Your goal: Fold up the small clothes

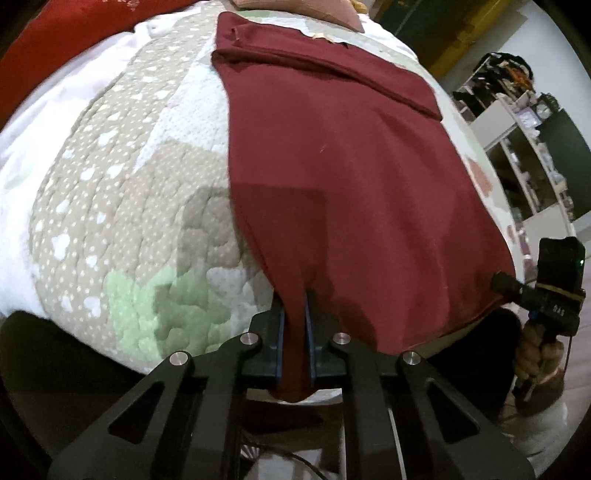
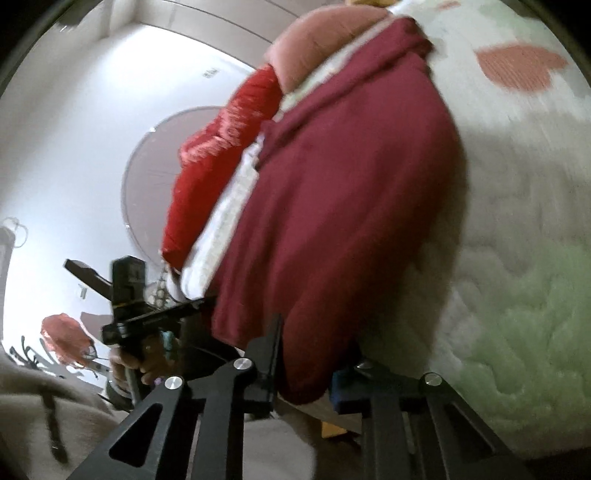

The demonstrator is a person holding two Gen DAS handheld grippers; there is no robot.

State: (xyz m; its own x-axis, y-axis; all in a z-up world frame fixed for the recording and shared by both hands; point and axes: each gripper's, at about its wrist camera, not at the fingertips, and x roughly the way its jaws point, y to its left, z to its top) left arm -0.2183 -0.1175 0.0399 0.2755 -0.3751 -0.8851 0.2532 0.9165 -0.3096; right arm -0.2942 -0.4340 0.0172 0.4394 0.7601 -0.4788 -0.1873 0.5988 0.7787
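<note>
A maroon garment [image 1: 332, 166] lies spread on a quilted bed cover [image 1: 122, 206], its far end folded over in a band. My left gripper [image 1: 294, 328] is shut on the garment's near left corner, the cloth bunched between its pads. In the left wrist view my right gripper [image 1: 517, 291] holds the garment's near right corner. In the right wrist view the garment [image 2: 343, 206] hangs over my right gripper [image 2: 306, 354]; cloth runs between its fingers, and the right finger is partly hidden. The left gripper [image 2: 147, 317] shows at the left there.
A pink cushion [image 1: 317, 9] and a red cushion [image 1: 66, 40] lie at the bed's far end. White shelves [image 1: 524, 147] stand to the right of the bed. In the right wrist view the red cushion [image 2: 221, 155] sits beside the garment.
</note>
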